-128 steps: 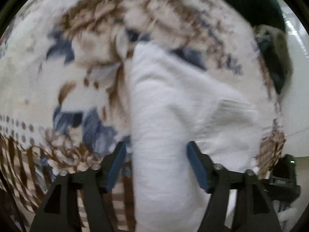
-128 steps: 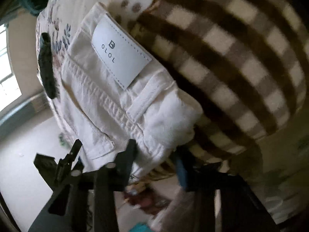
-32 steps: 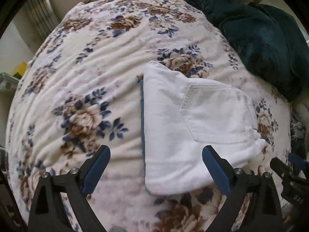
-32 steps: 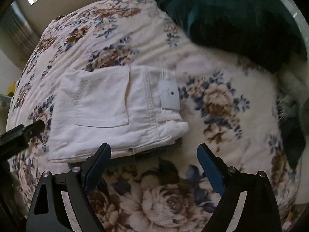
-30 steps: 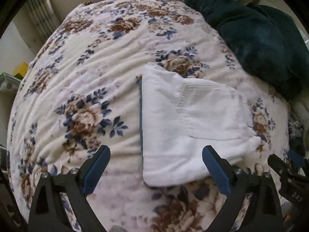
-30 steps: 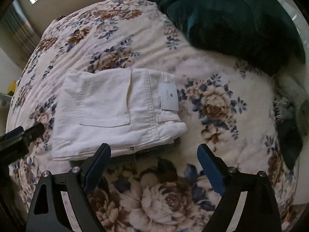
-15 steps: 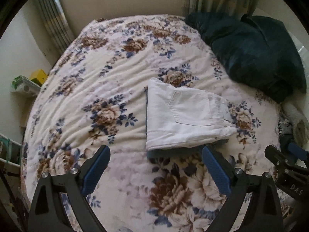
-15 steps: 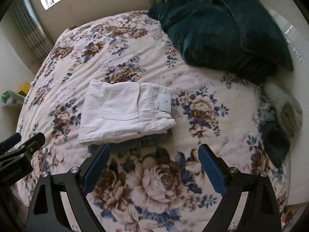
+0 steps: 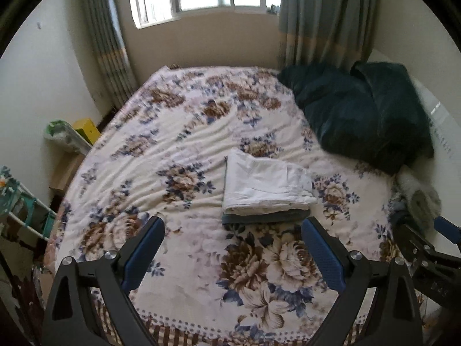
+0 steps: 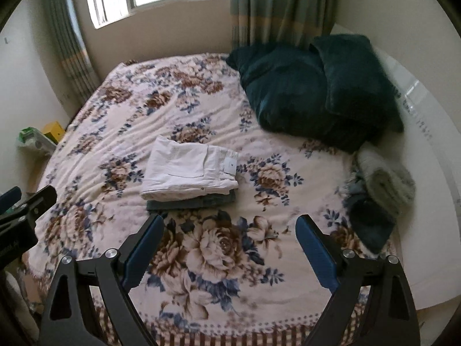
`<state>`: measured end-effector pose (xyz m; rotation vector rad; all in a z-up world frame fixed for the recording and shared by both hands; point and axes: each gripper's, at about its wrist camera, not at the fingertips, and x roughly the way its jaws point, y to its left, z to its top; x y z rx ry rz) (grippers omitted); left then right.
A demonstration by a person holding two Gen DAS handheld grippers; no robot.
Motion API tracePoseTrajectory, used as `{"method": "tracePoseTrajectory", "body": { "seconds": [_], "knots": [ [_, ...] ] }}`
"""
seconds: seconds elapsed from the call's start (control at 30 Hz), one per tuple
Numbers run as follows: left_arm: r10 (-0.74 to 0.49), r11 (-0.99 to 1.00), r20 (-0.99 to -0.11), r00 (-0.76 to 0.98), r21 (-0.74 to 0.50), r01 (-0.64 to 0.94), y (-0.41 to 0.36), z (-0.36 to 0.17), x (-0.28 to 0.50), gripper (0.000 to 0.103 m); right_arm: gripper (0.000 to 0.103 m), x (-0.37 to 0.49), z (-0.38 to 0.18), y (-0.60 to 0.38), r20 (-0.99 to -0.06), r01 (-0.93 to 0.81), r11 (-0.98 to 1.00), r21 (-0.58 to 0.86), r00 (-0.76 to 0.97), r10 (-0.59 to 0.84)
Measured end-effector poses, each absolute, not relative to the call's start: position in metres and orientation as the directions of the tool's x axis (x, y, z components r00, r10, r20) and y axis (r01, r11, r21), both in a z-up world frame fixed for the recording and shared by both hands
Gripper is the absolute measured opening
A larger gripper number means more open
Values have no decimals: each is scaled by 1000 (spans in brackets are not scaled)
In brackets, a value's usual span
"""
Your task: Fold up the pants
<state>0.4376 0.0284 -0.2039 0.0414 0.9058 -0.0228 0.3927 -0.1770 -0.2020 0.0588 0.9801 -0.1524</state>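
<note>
The white pants [image 9: 265,184] lay folded into a neat rectangle on top of a folded dark grey-blue garment [image 9: 265,217], near the middle of the floral blanket [image 9: 173,150] on the bed. The left gripper [image 9: 233,252] hung above the near edge of the blanket, its jaws spread wide and empty. The right gripper [image 10: 229,245] was likewise wide apart, gripping nothing. Dark teal pillows [image 10: 314,92] sat at the far right.

Folded white pants [image 9: 266,184] atop a grey folded garment [image 9: 265,217] on floral bedspread [image 9: 161,144], beyond wide-apart left tongs [image 9: 233,252].
</note>
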Motion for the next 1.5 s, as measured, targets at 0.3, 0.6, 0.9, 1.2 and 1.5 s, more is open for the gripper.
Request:
{"method": "tracePoseTrajectory", "body": {
  "seconds": [0.3,0.6,0.9,1.2,1.5],
  "knots": [
    [18,1000,-719,695,21,-4,26,-128,339,98,95,282,-103,-187,-764,114,993,-15,639,-85],
    [47,999,-668,743,39,-29,33,-68,264,98,95,190,-29,-182,-728,83,996,-11,682,-65],
    [42,998,-653,756,59,-4,37,-45,226,98,95,132,21,-163,-695,52,999,-18,718,-50],
    [2,1000,-665,747,21,17,37,-48,236,101,95,141,22,-166,-703,49,999,2,710,-33],
    [29,998,-671,741,57,13,29,-65,284,103,98,212,-16,-177,-732,98,995,-23,676,-83]
  ]
}}
